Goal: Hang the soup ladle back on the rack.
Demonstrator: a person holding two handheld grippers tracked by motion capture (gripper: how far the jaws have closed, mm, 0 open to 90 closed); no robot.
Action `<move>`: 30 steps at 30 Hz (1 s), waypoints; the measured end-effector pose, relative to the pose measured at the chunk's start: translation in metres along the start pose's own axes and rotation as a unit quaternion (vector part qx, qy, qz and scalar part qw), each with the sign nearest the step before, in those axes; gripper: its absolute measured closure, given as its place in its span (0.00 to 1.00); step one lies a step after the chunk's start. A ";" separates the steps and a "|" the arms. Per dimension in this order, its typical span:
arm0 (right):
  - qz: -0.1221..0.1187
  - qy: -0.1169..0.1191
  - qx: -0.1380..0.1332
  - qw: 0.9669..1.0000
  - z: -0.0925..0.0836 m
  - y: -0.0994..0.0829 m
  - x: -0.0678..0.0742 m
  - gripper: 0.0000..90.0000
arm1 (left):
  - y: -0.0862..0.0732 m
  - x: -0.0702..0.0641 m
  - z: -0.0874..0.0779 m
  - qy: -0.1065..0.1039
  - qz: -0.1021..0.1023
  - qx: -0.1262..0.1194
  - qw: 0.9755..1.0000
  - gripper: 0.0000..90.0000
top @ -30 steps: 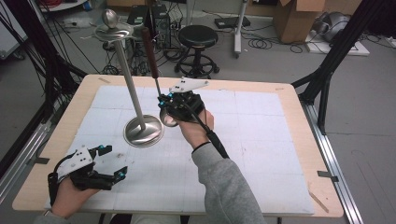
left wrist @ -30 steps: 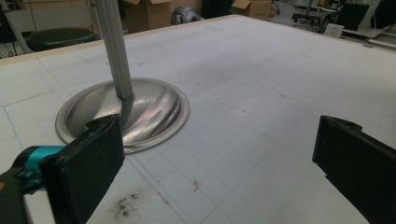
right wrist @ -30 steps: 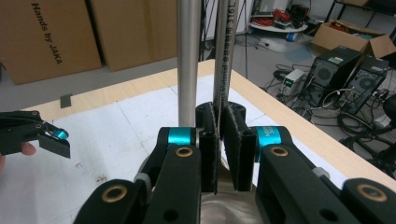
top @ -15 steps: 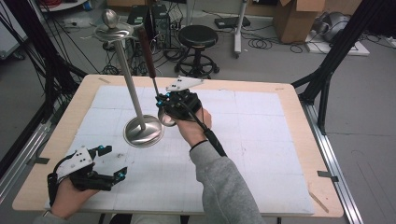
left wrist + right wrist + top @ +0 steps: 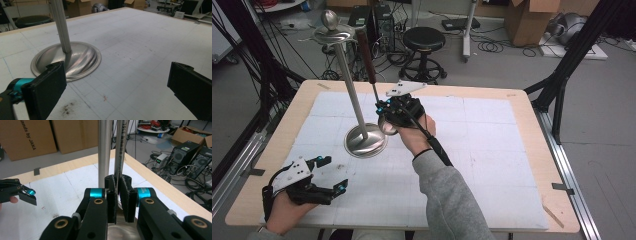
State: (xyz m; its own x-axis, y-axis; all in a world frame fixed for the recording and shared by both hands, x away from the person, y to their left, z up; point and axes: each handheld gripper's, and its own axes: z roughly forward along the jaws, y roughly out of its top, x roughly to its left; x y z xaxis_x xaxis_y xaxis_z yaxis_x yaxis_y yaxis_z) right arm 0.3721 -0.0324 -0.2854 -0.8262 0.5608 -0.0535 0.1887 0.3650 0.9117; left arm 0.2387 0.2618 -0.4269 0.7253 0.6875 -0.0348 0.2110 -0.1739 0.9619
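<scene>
1. The right gripper (image 5: 384,117) reaches forward from a grey sleeve (image 5: 452,195) to just beside the metal stand (image 5: 362,140).
2. Its jaws pinch a long-handled ladle (image 5: 371,75), upright, its handle rising beside the stand's pole.
3. The left gripper (image 5: 329,175) rests low, well nearer the person than the stand, jaws wide apart and empty.

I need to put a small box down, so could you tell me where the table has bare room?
The white mat lies bare right of the right tool, out to the table's far and right edges. Crowded: the stand's base beside that tool, which grips a ladle, and the near left corner, where the left tool rests.
</scene>
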 end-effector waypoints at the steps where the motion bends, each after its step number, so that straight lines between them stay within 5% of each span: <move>1: 0.000 0.000 0.001 1.000 0.000 0.000 -0.001 0.94 | 0.000 0.000 0.000 0.000 0.000 0.001 1.000 0.03; 30: -0.005 0.004 0.013 1.000 0.009 0.003 -0.002 0.94 | 0.000 -0.001 -0.001 -0.001 0.002 0.002 1.000 0.03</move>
State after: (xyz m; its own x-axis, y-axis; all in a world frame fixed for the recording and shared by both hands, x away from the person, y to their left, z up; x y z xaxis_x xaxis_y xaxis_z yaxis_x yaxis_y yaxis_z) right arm 0.3790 -0.0254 -0.2868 -0.8326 0.5509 -0.0580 0.1953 0.3900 0.8999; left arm 0.2377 0.2620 -0.4268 0.7271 0.6858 -0.0313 0.2104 -0.1793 0.9610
